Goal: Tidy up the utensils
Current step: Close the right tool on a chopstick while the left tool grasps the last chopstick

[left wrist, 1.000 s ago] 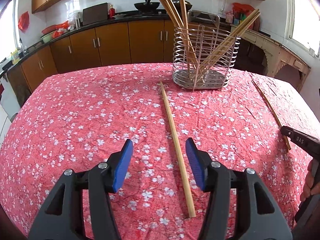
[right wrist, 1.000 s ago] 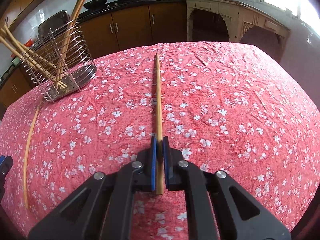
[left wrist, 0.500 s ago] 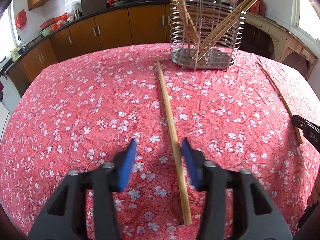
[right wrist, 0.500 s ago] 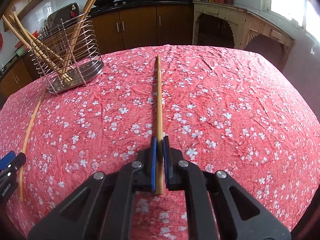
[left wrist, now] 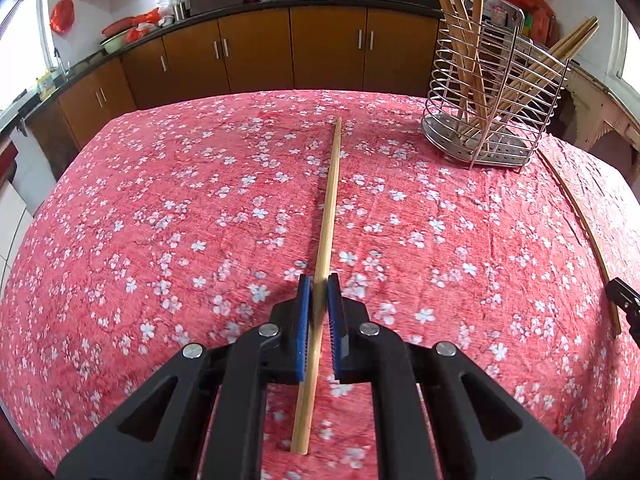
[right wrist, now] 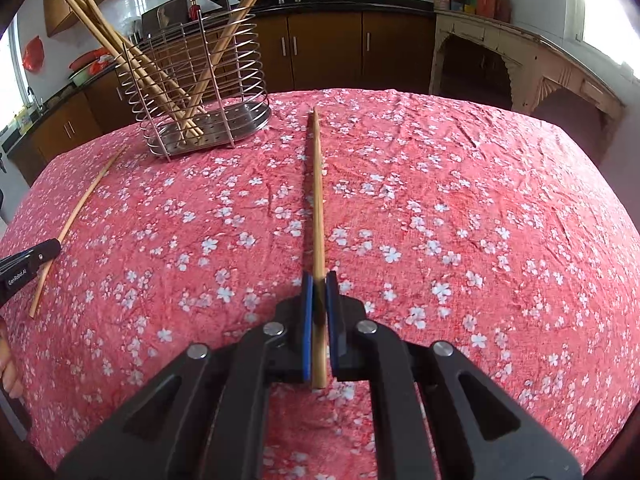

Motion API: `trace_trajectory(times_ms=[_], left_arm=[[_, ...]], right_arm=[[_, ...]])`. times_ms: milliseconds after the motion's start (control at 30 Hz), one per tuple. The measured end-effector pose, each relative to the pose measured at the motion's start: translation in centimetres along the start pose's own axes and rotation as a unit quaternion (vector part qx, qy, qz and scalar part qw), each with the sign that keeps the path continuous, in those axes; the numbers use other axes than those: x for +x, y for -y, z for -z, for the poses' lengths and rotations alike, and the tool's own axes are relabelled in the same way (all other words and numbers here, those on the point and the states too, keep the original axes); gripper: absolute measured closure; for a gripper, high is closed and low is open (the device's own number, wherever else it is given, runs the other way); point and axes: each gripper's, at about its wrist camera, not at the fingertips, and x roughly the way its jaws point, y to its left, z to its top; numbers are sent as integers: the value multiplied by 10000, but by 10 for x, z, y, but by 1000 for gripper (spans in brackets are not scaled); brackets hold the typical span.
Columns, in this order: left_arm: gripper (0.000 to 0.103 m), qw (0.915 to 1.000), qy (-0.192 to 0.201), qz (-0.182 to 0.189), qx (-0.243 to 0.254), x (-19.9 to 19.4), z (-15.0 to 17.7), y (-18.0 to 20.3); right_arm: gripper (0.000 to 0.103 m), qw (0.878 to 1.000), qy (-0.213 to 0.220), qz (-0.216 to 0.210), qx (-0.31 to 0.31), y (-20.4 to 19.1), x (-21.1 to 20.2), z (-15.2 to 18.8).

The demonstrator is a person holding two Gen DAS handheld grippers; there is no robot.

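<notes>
Two long wooden chopsticks lie on the red floral tablecloth. My left gripper [left wrist: 318,284] is closing its jaws on one chopstick [left wrist: 330,200] near its close end, and the blue pads touch both of its sides. My right gripper [right wrist: 319,280] is shut on the other chopstick [right wrist: 317,184], also near its close end. Each stick points away towards the wire utensil holder [left wrist: 496,92], which has several chopsticks leaning in it. In the right wrist view the holder [right wrist: 200,92] stands at the far left, and the left gripper [right wrist: 36,256] sits on its chopstick [right wrist: 76,216].
The cloth-covered table [left wrist: 160,220] drops off at its far and side edges. Brown kitchen cabinets [left wrist: 256,56] and a dark counter with woks run behind it. A hand [right wrist: 8,368] shows at the left edge of the right wrist view.
My left gripper has moved forward and to the right over the chopstick, and its jaws have gone from wide apart to closed on it. The right gripper has stayed shut on its chopstick and has rolled a little.
</notes>
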Motion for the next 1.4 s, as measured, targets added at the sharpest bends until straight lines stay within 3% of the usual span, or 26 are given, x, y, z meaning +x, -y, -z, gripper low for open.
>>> trace_trajectory(times_ms=[200, 667, 1000, 1267, 1400], left_arm=[[86, 9998, 34, 182, 10, 0, 0, 0], [85, 9988, 56, 442, -205, 0, 1, -8], [77, 9993, 45, 362, -3, 0, -2, 1], [78, 9994, 39, 330, -30, -6, 4, -5], [92, 9995, 35, 306, -31, -10, 7, -7]], right_arm=[[95, 10000, -2, -52, 81, 7, -3, 3], [94, 9998, -4, 187, -84, 0, -5, 4], [93, 10000, -4, 86, 19, 5, -4, 4], [93, 9998, 1, 2, 184, 7, -9, 9], [95, 9995, 19, -99, 289, 11, -12, 11]])
